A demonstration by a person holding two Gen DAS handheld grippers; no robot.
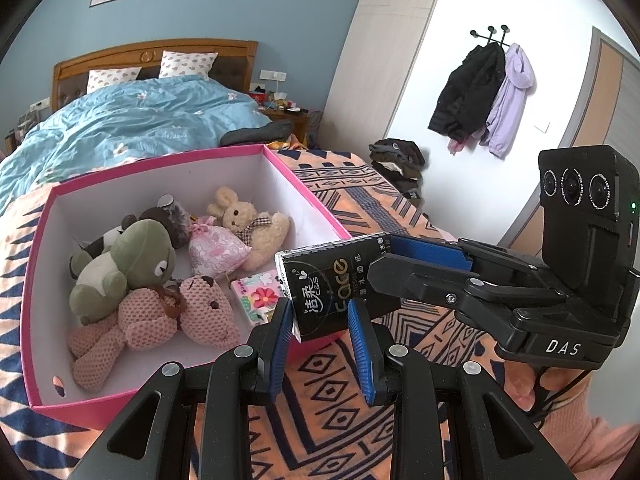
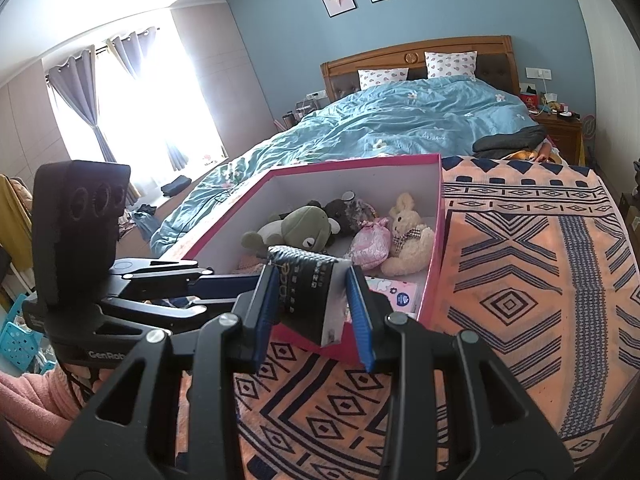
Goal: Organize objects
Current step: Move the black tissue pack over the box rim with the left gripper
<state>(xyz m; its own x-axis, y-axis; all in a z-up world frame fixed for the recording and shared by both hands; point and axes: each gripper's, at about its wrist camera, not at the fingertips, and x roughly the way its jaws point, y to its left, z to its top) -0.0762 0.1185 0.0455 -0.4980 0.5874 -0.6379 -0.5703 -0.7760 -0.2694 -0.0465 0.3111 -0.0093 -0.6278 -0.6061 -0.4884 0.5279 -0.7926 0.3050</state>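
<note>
- I had the black tissue pack (image 1: 332, 292) pinched at both ends: my left gripper (image 1: 322, 344) clamped on its near end, my right gripper (image 2: 316, 312) closed on the other.
- The pack hung over the near right corner of the pink box (image 1: 40, 320), its long axis running from my left claw toward two o'clock.
- Open floor lay at eleven o'clock beside the floral packet (image 1: 258, 296); the pink bear (image 1: 192, 312) and green frog (image 1: 128, 264) crowded the left.
- Judging by this, clearing the rim came first.
</note>
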